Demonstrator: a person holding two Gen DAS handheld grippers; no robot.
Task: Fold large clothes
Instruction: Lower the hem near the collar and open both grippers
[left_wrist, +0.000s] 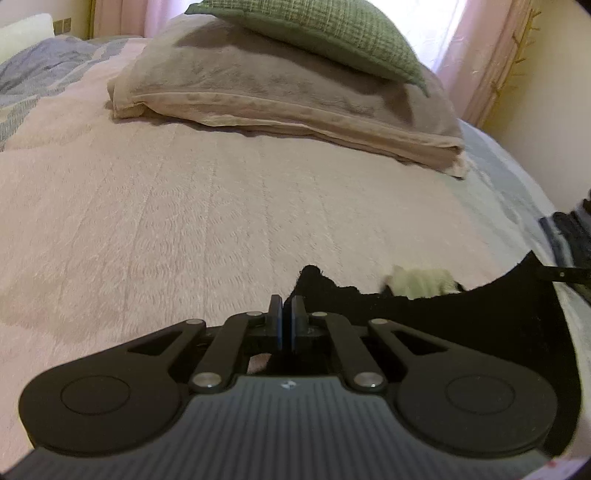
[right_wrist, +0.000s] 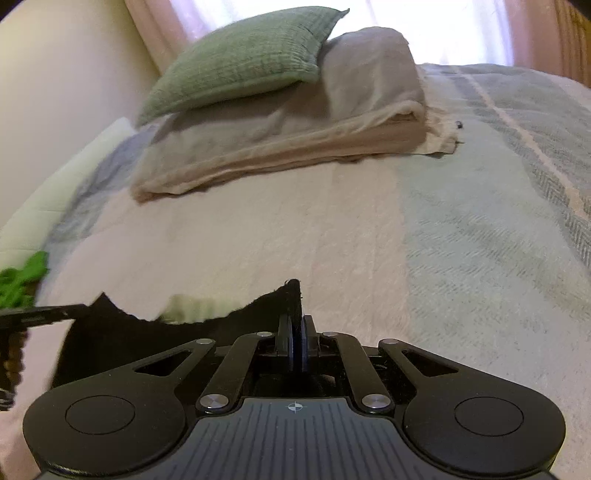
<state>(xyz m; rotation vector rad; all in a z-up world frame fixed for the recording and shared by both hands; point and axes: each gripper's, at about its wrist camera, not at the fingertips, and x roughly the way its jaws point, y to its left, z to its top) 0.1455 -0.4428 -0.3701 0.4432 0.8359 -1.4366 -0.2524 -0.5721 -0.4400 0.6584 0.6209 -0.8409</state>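
Left wrist view: our left gripper (left_wrist: 286, 308) is clamped on a corner of the black garment (left_wrist: 461, 325), held over the bed (left_wrist: 221, 206).

Right wrist view: our right gripper (right_wrist: 296, 325) pinches the opposite corner. We judge a fold is underway; next we must carry both corners evenly.

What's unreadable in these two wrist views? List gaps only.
- Black garment: its type and lower part, both views; the gripper bodies cover it.
- Pale patch behind the garment's edge: blurred in both views, identity unclear.
- Green item: right wrist view, cut by the left edge, blurred.
- Left gripper and right gripper: shut on the garment's edge, but how deep the cloth sits is hidden.
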